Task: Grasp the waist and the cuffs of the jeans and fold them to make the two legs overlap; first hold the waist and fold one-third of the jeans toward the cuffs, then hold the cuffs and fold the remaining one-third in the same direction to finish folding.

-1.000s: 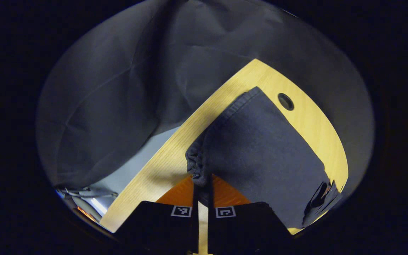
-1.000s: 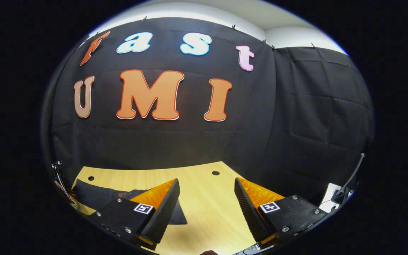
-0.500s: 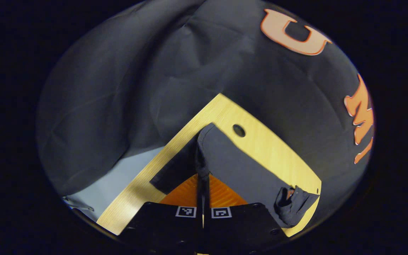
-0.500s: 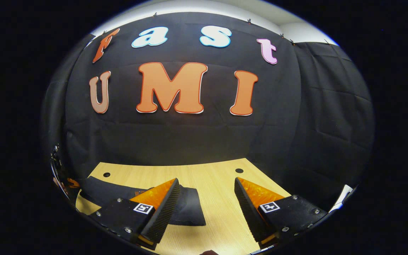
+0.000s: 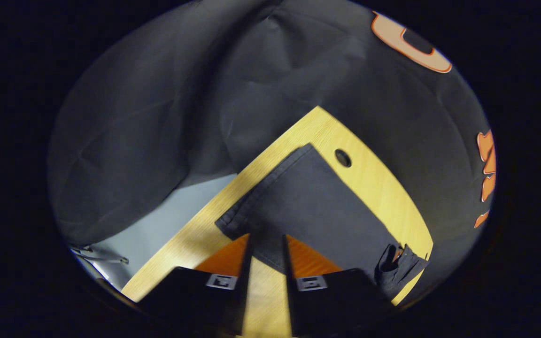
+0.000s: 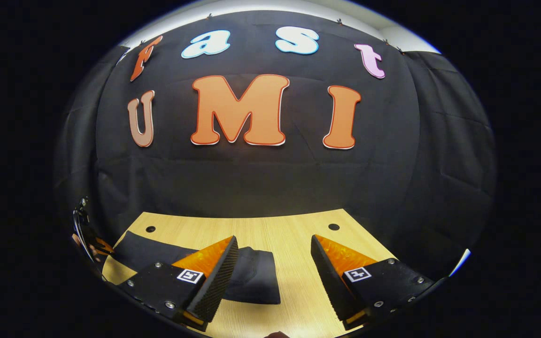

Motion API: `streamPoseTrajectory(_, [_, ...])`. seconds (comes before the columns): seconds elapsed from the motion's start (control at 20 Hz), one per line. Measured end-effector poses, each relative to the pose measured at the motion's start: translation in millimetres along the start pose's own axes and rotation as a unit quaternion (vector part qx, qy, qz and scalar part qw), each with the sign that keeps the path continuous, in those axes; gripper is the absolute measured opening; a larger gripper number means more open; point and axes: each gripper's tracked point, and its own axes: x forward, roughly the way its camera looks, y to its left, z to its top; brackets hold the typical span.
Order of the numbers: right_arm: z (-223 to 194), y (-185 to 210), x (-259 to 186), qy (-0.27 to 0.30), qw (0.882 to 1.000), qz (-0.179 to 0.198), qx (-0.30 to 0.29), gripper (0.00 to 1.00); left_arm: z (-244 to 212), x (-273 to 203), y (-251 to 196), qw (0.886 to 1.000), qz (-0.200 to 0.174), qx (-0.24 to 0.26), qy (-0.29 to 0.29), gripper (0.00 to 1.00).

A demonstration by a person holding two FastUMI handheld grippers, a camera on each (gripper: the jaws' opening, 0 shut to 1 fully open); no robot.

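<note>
While the folded jeans [image 5: 315, 206] lie flat on the table [image 5: 383, 188], both grippers' fingers stand released.

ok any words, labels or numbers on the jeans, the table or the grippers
jeans: no text or label to read.
table: no print, bare wood with a round hole.
left gripper: square black-and-white marker tags, patterns, not words or numbers.
right gripper: the same kind of tags, no readable text.
</note>
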Motion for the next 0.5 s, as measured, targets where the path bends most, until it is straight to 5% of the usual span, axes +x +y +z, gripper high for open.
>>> streamPoseTrajectory(0.1, [-5,-7,0,0.006,1.0,-0.008,-0.006,0.93,3,14,22,0.998,0.053,0.016,0.011,0.74])
streamPoseTrajectory(0.2, [-7,-11,-1,0.01,1.0,-0.014,-0.008,0.94,-3,16,30,0.994,0.107,0.029,0.025,0.85])
streamPoseTrajectory(0.4, [-14,-9,0,0.021,1.0,-0.019,-0.013,0.93,7,21,27,0.991,0.113,0.064,0.002,0.87])
streamPoseTrajectory(0.5, [-18,-4,1,0.025,0.999,-0.015,-0.015,0.98,7,25,4,0.996,0.067,0.06,-0.014,0.51])
